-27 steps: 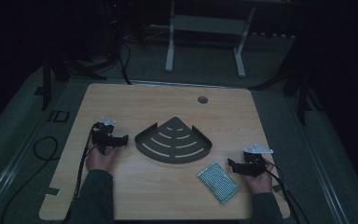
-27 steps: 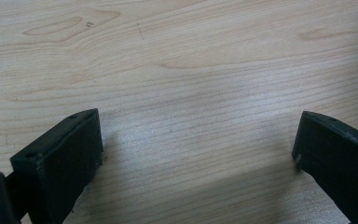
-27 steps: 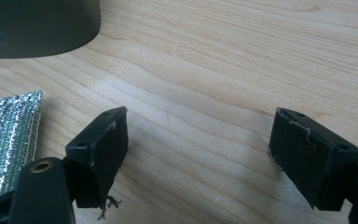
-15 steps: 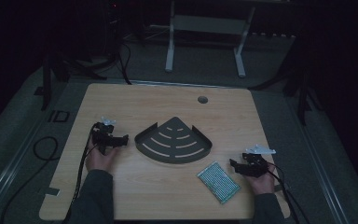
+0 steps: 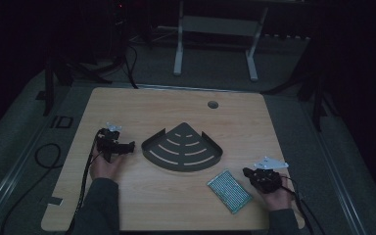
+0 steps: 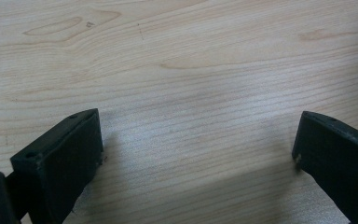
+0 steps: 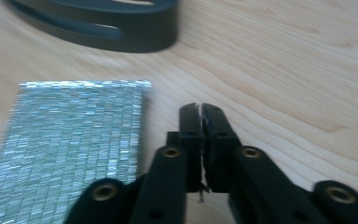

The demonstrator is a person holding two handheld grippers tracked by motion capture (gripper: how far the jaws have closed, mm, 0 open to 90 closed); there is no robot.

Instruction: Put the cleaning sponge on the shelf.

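High view shows a dark quarter-round slotted tray (image 5: pixel 182 148) lying flat near the middle of the wooden counter (image 5: pixel 176 105), its curved edge toward the person. Toward the near right of it, apart from it, lies a silvery rectangular mesh pad (image 5: pixel 229 191), set at a slant. The right gripper (image 5: pixel 250 174) sits just beside the pad's right edge, held low by the right hand (image 5: pixel 276 196); in the right gripper view its 2 jaws are pressed together with nothing between them, the pad to their left and the tray's rim beyond. The left gripper (image 5: pixel 127 146) rests left of the tray, in the left hand (image 5: pixel 104 165); its jaws stand wide apart over bare wood.
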